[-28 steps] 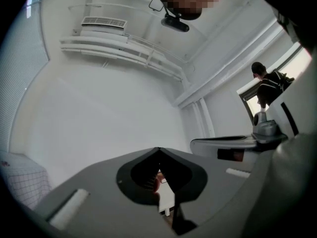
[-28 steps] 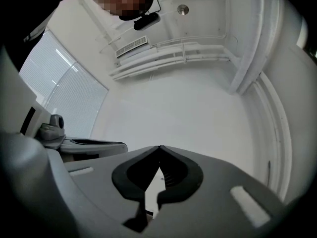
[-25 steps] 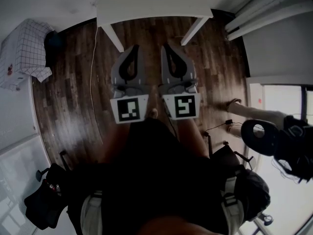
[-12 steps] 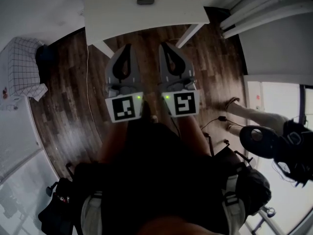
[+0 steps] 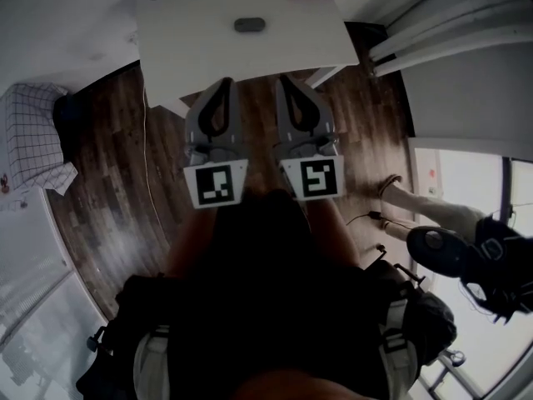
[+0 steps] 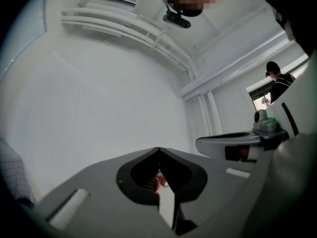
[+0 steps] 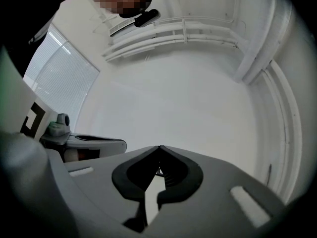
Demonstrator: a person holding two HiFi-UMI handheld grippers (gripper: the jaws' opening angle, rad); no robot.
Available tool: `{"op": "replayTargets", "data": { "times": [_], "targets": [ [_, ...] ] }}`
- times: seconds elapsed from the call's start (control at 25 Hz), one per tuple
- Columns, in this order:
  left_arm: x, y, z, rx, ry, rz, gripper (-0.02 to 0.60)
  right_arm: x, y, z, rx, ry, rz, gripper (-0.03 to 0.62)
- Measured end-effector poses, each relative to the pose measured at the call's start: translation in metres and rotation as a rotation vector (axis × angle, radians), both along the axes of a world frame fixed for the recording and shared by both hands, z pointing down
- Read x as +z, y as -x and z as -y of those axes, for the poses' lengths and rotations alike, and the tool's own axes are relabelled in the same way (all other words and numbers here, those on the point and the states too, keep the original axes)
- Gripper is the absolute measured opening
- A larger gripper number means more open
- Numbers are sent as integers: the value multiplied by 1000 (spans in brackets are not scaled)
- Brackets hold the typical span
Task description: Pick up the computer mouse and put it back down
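Matt white table (image 5: 208, 57), dark wood-plank floor (image 5: 108, 165) (slightly glossy), checked cloth (image 5: 33, 132), smooth grey mouse (image 5: 249, 25)

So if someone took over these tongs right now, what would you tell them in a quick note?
Both shut and empty: left tongs, right tongs, side by side at the near edge of the white table. The grey oval computer mouse lies on that table beyond the tips, untouched by either. Nothing is in hand yet. Left to do: reach, grip the mouse, lift it, put it back down.
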State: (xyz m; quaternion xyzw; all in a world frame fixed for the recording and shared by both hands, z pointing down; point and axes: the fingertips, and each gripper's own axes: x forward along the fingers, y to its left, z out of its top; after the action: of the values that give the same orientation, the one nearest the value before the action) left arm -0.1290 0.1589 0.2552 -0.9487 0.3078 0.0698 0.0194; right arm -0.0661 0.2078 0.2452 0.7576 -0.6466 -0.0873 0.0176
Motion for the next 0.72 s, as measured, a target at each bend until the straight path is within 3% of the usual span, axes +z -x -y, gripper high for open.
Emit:
{"op": "replayTargets", "data": {
  "times": [0.44,0.72],
  "targets": [
    [34,-65,63,-29,55,51,-2,31,-68,67,-44,53,12,14],
    [49,-149,128,-101,54,115,-2,59,-152,130,-143,117,0,14]
  ]
}}
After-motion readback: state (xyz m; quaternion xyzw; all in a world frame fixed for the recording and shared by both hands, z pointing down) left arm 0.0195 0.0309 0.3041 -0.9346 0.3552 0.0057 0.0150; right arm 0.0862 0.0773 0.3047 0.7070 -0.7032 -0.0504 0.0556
